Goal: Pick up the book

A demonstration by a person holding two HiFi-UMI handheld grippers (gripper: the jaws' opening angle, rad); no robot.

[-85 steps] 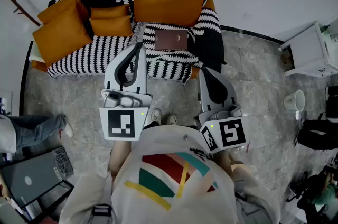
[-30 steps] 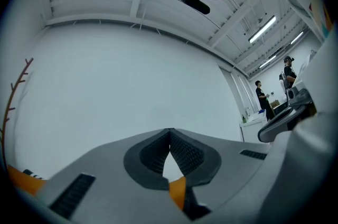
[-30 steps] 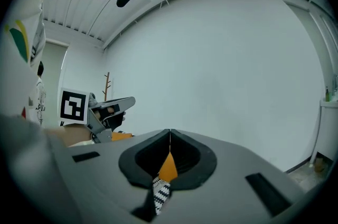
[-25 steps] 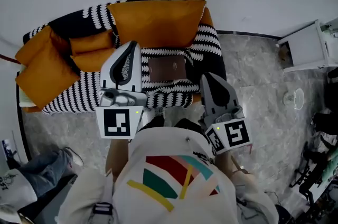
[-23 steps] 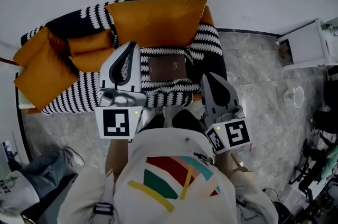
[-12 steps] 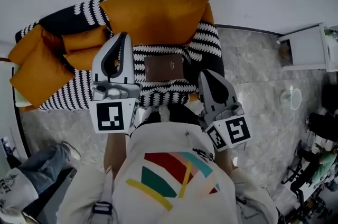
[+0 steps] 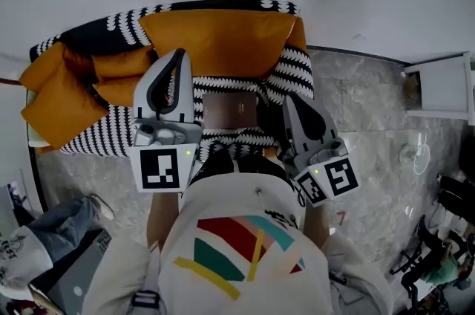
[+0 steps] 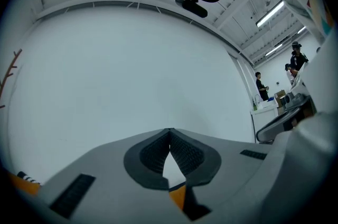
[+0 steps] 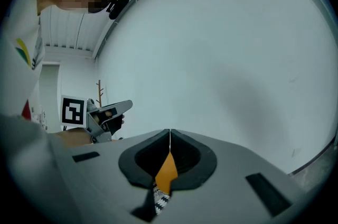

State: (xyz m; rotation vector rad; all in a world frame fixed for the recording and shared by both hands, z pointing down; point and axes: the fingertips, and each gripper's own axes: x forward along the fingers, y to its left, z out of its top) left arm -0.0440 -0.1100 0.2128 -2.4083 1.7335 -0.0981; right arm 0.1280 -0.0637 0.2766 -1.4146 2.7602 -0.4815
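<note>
Left claw (image 7: pixel 178 55) and right claw (image 7: pixel 289 101) neared one book (image 7: pixel 230 110).

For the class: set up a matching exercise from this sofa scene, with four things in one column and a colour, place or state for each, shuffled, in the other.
Column one
1. book
2. big cushion
3. cabinet
4. right tongs

Column two
A. shut, holding nothing
B. orange, behind the book
C. brown, lying flat on the striped blanket
D. white, at the head view's right edge

Pairs: 1-C, 2-B, 3-D, 4-A
</note>
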